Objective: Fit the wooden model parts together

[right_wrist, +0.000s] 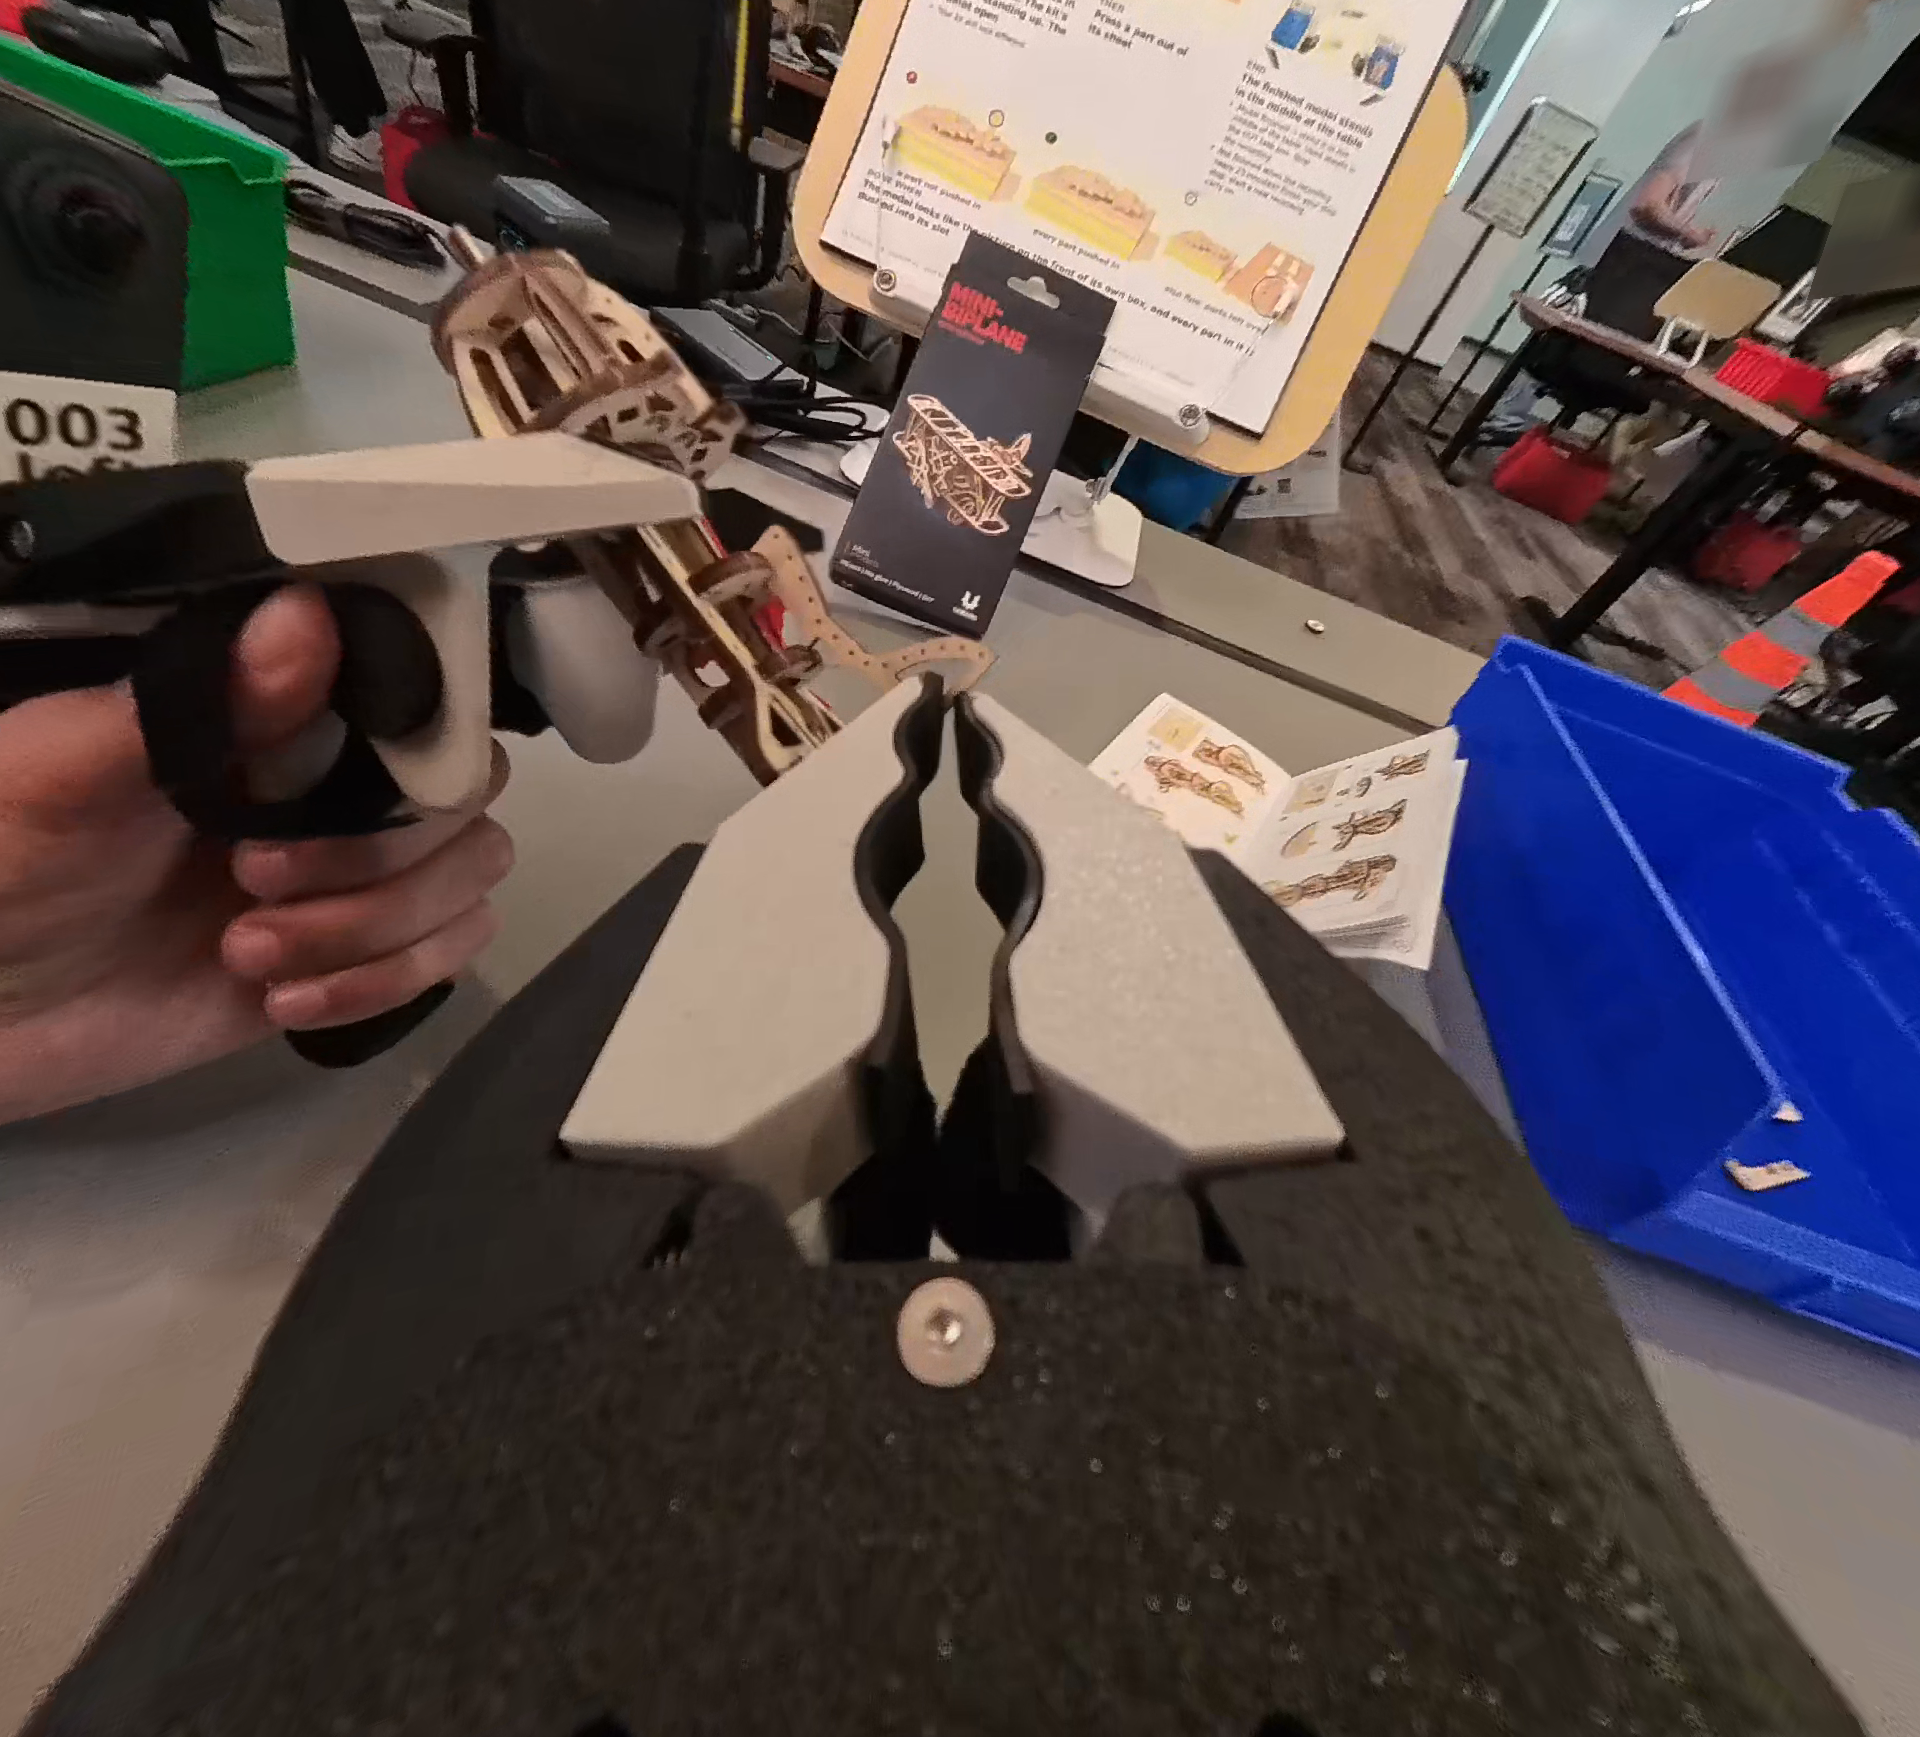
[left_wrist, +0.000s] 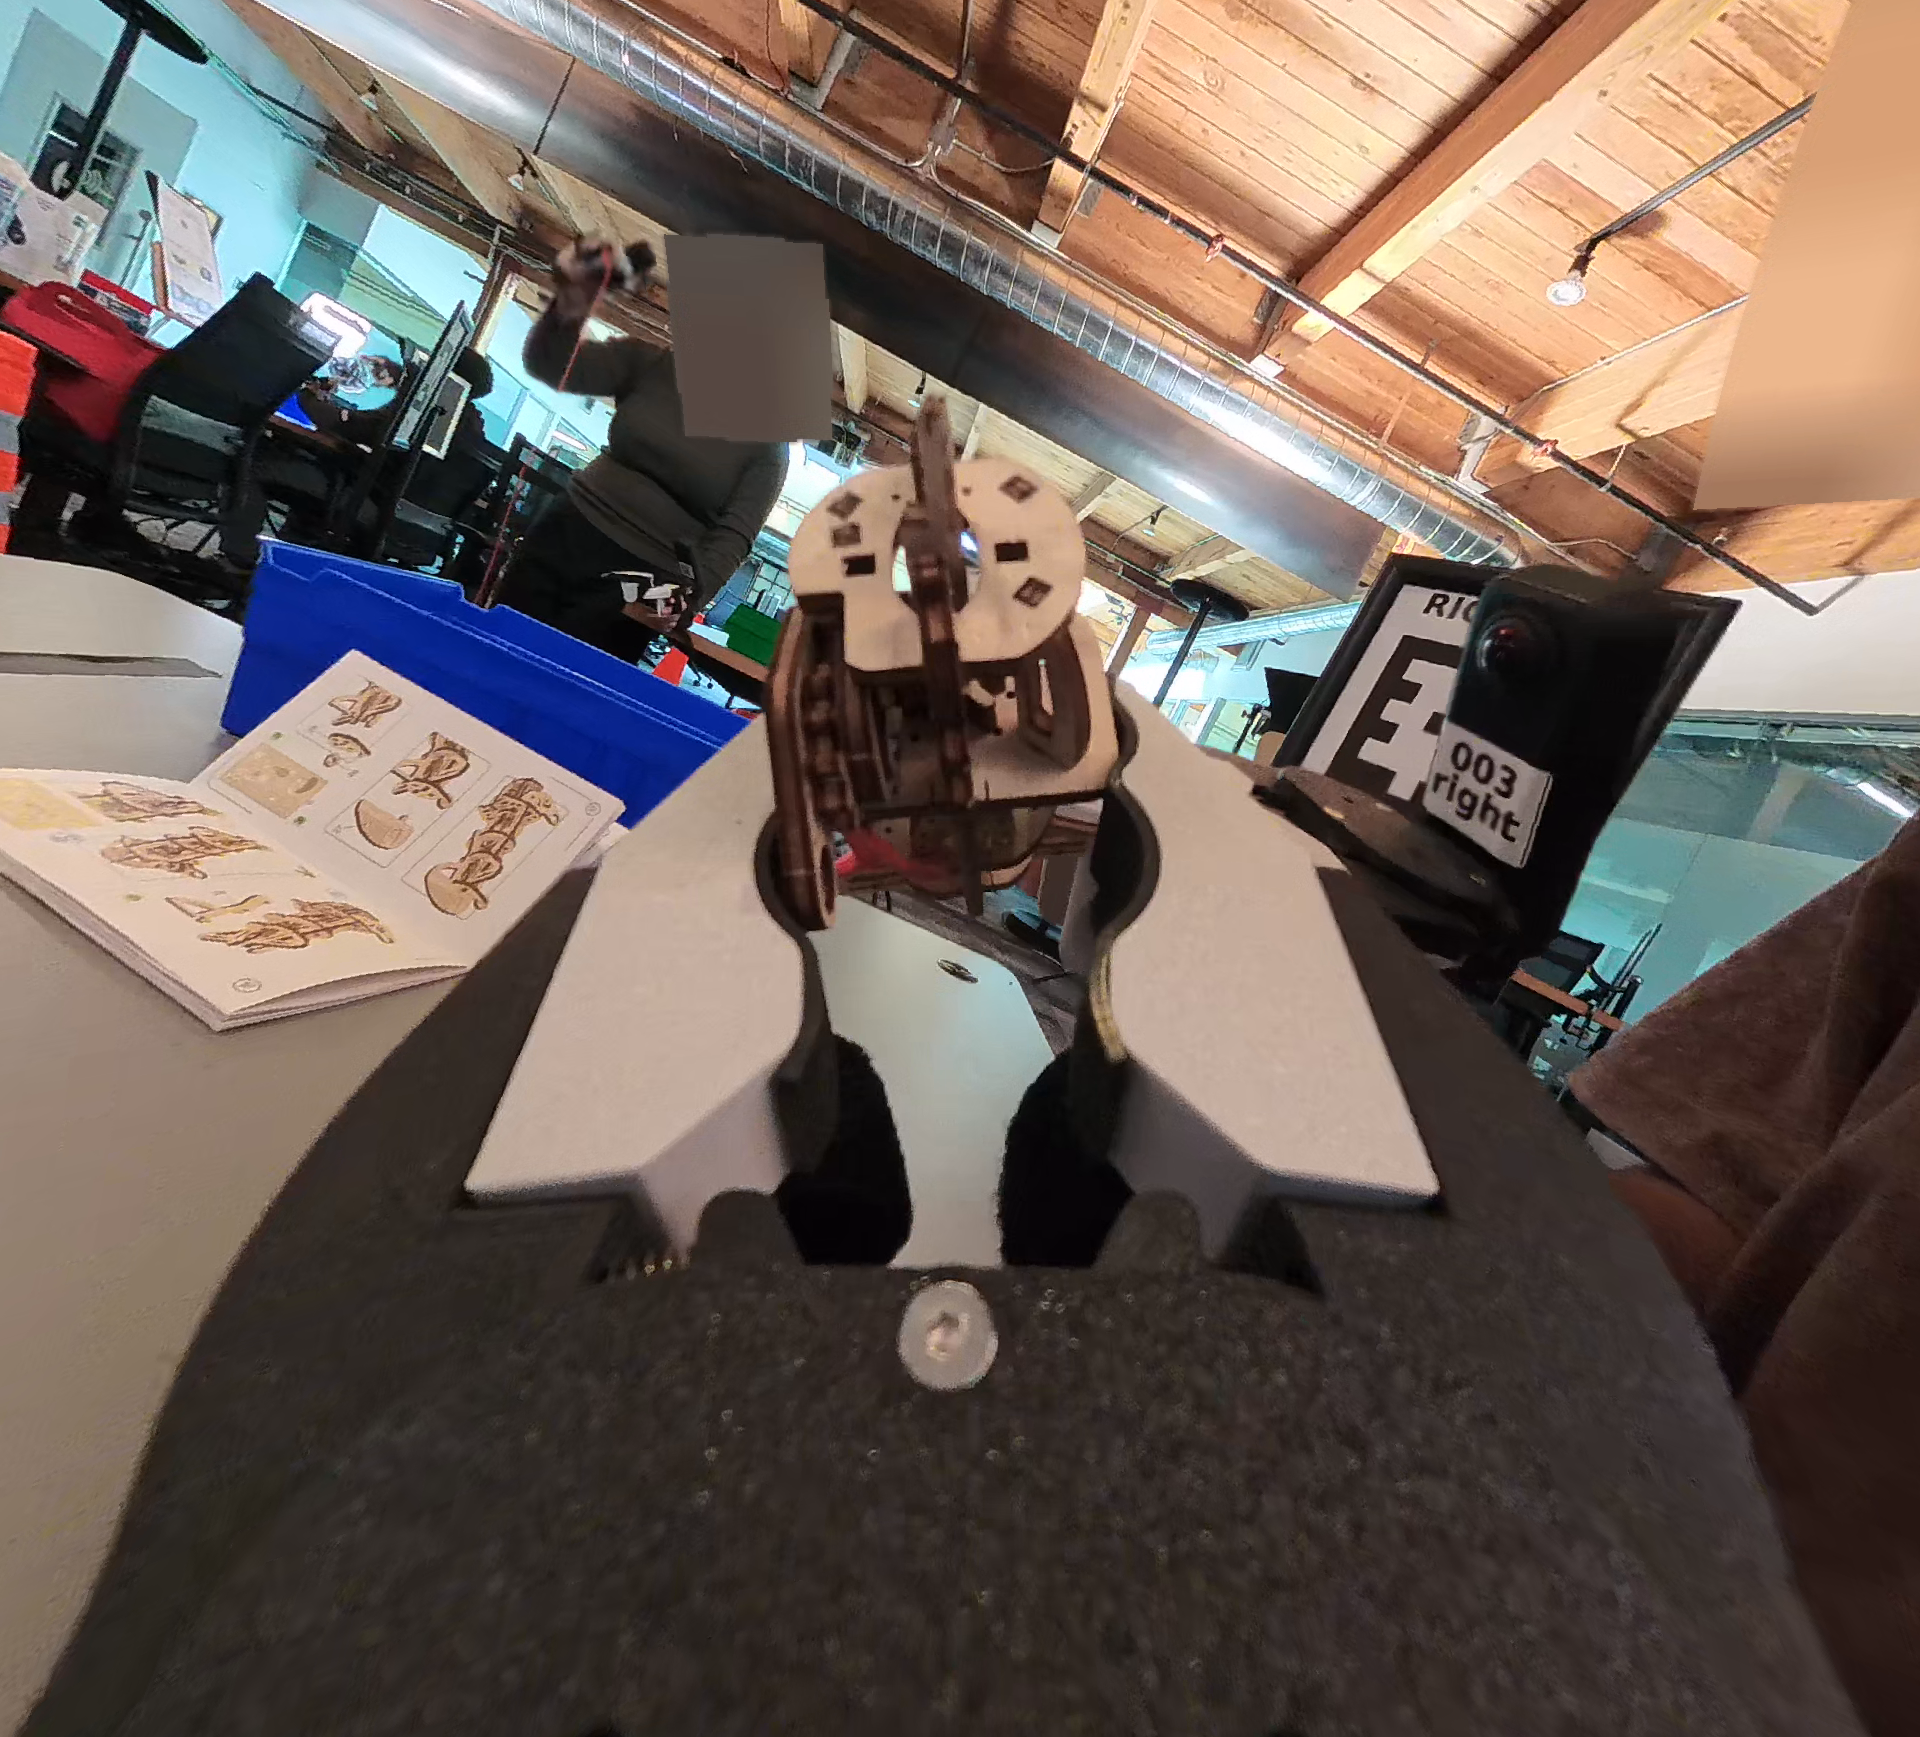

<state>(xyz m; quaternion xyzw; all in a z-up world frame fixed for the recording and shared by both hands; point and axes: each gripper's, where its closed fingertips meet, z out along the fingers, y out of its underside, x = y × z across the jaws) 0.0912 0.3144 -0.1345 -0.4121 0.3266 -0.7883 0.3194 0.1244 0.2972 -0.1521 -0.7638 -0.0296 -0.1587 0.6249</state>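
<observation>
My left gripper (left_wrist: 945, 783) is shut on the partly built wooden model (left_wrist: 935, 648) and holds it tilted up above the table. A pale round plate with square slots is at the model's top. In the right wrist view the same left gripper (right_wrist: 644, 575), held in a hand, grips the model's long body (right_wrist: 582, 399). My right gripper (right_wrist: 940, 700) is shut on the end of a thin perforated wooden strip (right_wrist: 894, 653). The strip curves back to the model's lower part. The right gripper's body (left_wrist: 1507, 731) shows at right in the left wrist view.
An open instruction booklet (left_wrist: 312, 835) (right_wrist: 1309, 814) lies on the grey table (right_wrist: 1195, 627). A blue bin (right_wrist: 1662, 960) (left_wrist: 468, 659) stands beside it. A black product box (right_wrist: 977, 440) and an instruction board (right_wrist: 1143, 108) stand behind. A green bin (right_wrist: 229, 233) is at far left. A person (left_wrist: 665, 461) stands beyond.
</observation>
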